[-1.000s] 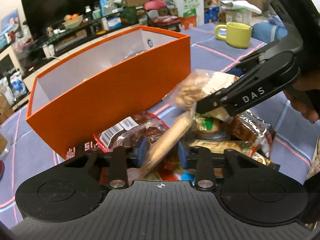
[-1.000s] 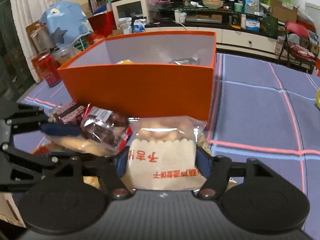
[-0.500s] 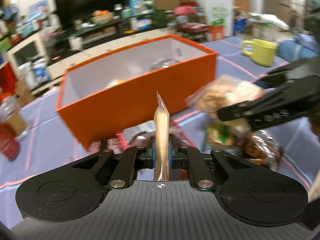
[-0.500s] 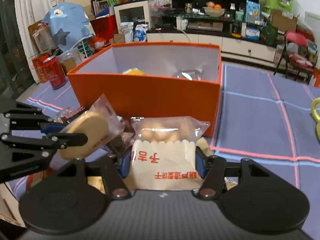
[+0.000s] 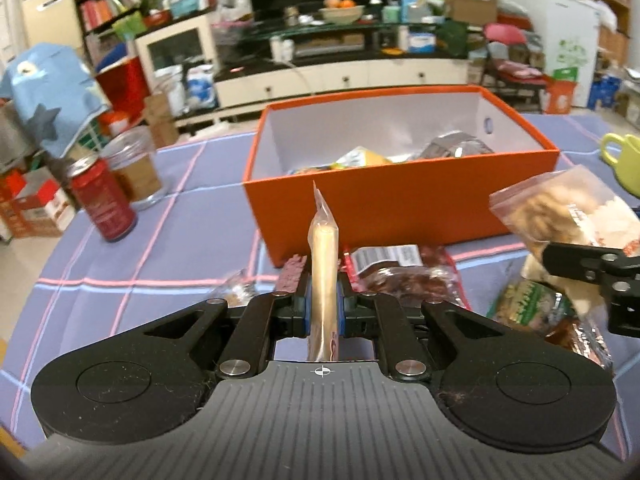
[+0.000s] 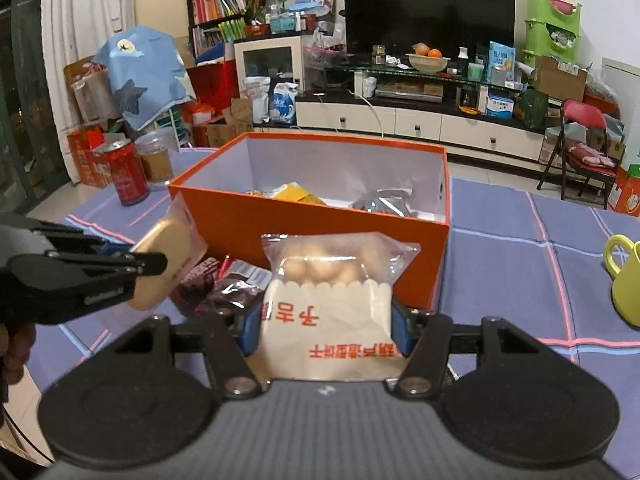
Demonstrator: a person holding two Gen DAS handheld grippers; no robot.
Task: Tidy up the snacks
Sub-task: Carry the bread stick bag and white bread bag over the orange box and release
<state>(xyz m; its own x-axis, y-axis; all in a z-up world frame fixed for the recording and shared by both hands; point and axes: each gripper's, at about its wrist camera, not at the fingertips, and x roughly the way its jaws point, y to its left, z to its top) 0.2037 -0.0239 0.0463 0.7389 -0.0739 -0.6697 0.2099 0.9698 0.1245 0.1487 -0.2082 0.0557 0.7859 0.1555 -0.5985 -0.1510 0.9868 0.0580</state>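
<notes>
Bench: a purple cloth with pink grid lines [image 5: 180,236] covers the bench; everything below is placed against the box standing on it.
Landmark: one open orange cardboard box with a white inside [image 6: 320,236], well back on the bench, already holding a yellow packet, a dark shiny packet and a little more I cannot make out.
Right claw: the right claw [image 6: 326,330] is gripping one clear bag of pale round biscuits with a white paper band printed in red [image 6: 328,300], pads pressing its two sides.
Left claw: the left claw [image 5: 323,312] is pinched hard on one thin flat tan wafer in clear wrap [image 5: 323,256], held edge-on, its long axis pointing up and toward the box.
Key relation: the box lies straight ahead of both claws and beyond their loads; both packs hang clear of the bench, just short of the near orange wall. The right claw looks a shade nearer the box mouth, I judge, though not by much.
Next move, as I judge it: each load must clear the near wall before letting go.
Loose snacks: on the bench against the near wall, a dark red packet with a white barcode label [image 5: 400,276], a green-printed packet [image 5: 528,308], and others half hidden; at least three.
Bystanders: one red drink can [image 5: 102,204] and one clear jar [image 5: 138,168] left of the box, one yellow-green mug [image 6: 624,280] right of it.
</notes>
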